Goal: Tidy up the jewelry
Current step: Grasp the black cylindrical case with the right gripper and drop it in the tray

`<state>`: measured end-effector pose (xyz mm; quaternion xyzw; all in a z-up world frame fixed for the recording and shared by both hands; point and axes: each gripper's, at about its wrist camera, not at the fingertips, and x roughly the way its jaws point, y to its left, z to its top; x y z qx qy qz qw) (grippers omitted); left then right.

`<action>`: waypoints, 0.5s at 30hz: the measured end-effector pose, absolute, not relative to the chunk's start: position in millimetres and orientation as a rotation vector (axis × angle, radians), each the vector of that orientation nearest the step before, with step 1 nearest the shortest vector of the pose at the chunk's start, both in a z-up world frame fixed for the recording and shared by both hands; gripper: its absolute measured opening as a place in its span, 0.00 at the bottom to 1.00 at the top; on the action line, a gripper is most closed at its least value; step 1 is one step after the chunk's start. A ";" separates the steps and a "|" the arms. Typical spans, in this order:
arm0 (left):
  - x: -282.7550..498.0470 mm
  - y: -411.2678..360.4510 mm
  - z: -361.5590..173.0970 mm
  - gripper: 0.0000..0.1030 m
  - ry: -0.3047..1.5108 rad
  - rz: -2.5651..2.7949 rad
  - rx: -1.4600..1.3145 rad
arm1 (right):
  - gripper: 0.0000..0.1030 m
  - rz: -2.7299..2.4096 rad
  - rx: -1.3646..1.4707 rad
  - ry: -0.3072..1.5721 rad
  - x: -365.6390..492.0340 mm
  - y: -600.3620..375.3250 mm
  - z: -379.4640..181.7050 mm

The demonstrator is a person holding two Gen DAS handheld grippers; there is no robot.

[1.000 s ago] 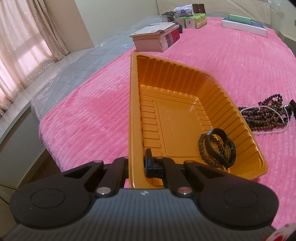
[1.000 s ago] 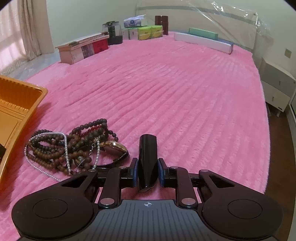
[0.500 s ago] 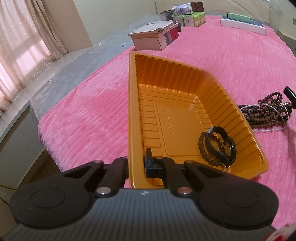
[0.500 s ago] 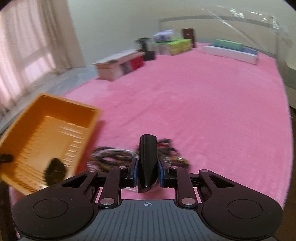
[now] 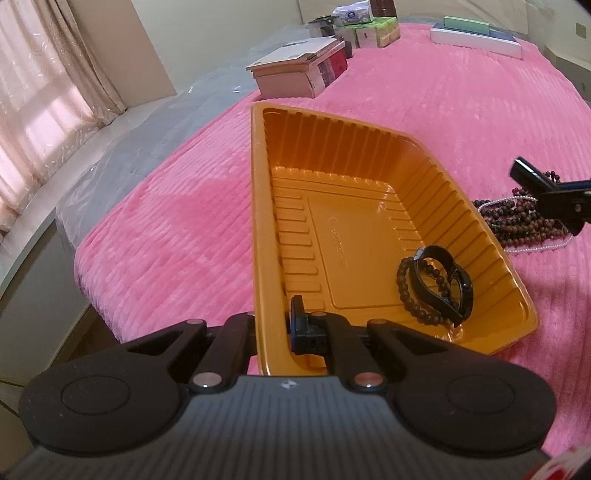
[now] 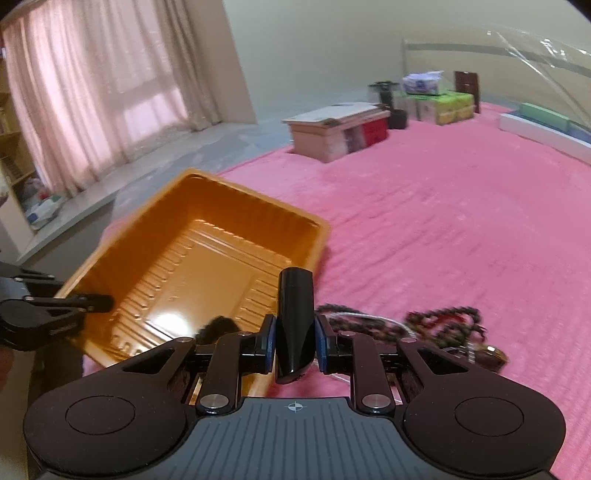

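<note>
An orange plastic tray point(image 5: 369, 140) lies on the pink bedspread; it also shows in the right wrist view point(image 6: 236, 195). My left gripper point(image 5: 273, 325) is shut on the tray's near rim. Inside the tray lie a dark bead bracelet point(image 5: 404, 291) and a black band point(image 5: 443, 280). A pile of beaded bracelets and a pearl strand point(image 5: 524, 225) lies right of the tray, seen blurred in the right wrist view point(image 6: 439, 321). My right gripper point(image 6: 294, 325) is shut on a black oblong object point(image 6: 294, 314), above the pile near the tray's corner; it shows at the left wrist view's right edge point(image 5: 543, 188).
Boxes point(image 5: 303, 66) and tissue packs point(image 5: 369, 29) stand at the far end of the bed. A long white box point(image 5: 476, 37) lies at the far right. The bed edge drops off left of the tray toward curtains point(image 6: 92, 92) and a shelf.
My right gripper has swung left from facing the jewelry pile toward the tray, still holding the black object. The left gripper and tray have stayed put.
</note>
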<state>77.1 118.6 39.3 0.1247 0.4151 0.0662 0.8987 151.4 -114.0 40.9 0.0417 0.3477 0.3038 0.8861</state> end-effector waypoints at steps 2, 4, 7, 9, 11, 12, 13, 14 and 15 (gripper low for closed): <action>77.4 118.5 39.0 0.03 0.860 0.134 0.263 | 0.21 0.660 0.094 0.728 152.0 -107.4 40.8; 77.6 118.9 39.0 0.03 0.860 0.133 0.264 | 0.21 0.687 0.100 0.732 151.7 -100.0 40.6; 77.8 119.0 38.8 0.03 0.859 0.132 0.266 | 0.21 0.712 0.091 0.737 151.0 -87.7 38.7; 77.5 119.1 38.6 0.03 0.859 0.132 0.266 | 0.21 0.721 0.089 0.741 150.8 -83.9 36.5; 77.6 119.1 38.6 0.03 0.858 0.131 0.265 | 0.21 0.731 0.089 0.748 149.3 -78.9 34.9; 77.6 119.1 38.6 0.03 0.858 0.130 0.265 | 0.21 0.736 0.089 0.752 149.3 -77.0 33.6; 77.4 119.3 38.8 0.03 0.858 0.131 0.265 | 0.21 0.739 0.087 0.756 149.0 -74.9 32.3; 77.4 119.3 38.8 0.03 0.858 0.131 0.265 | 0.21 0.741 0.087 0.759 149.1 -73.2 31.2; 77.4 119.4 38.8 0.03 0.858 0.131 0.265 | 0.21 0.743 0.090 0.763 149.5 -72.1 29.9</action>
